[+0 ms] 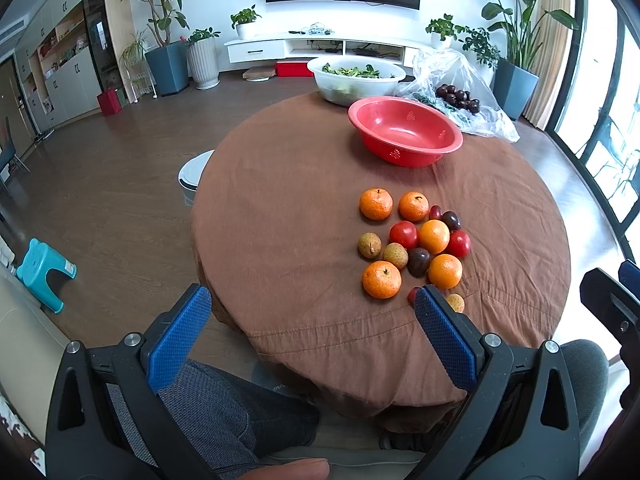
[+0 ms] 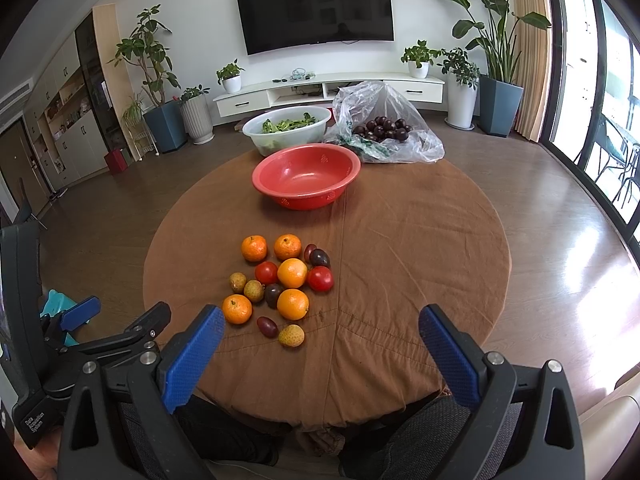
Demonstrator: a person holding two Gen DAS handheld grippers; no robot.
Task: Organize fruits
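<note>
Near the red bowl (image 2: pixel 307 176) on the worktop (image 2: pixel 420 280) lay a fruit cluster (image 2: pixel 280 284), perhaps with lychees, both grippers' fingers (image 2: pixel 448 354) spread wide, empty.

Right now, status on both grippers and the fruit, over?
Left gripper open, right gripper open, both empty. Fruit pile loose on the brown tablecloth; red bowl empty. Nothing in the way.

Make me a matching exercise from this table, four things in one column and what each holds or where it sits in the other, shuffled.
Things:
1. red bowl
2. white bowl
3. plastic bag
4. oranges

States:
A. leafy greens inside
B. loose on the brown cloth
C. nothing inside
D. dark round fruits inside

Pairs: 1-C, 2-A, 3-D, 4-B
</note>
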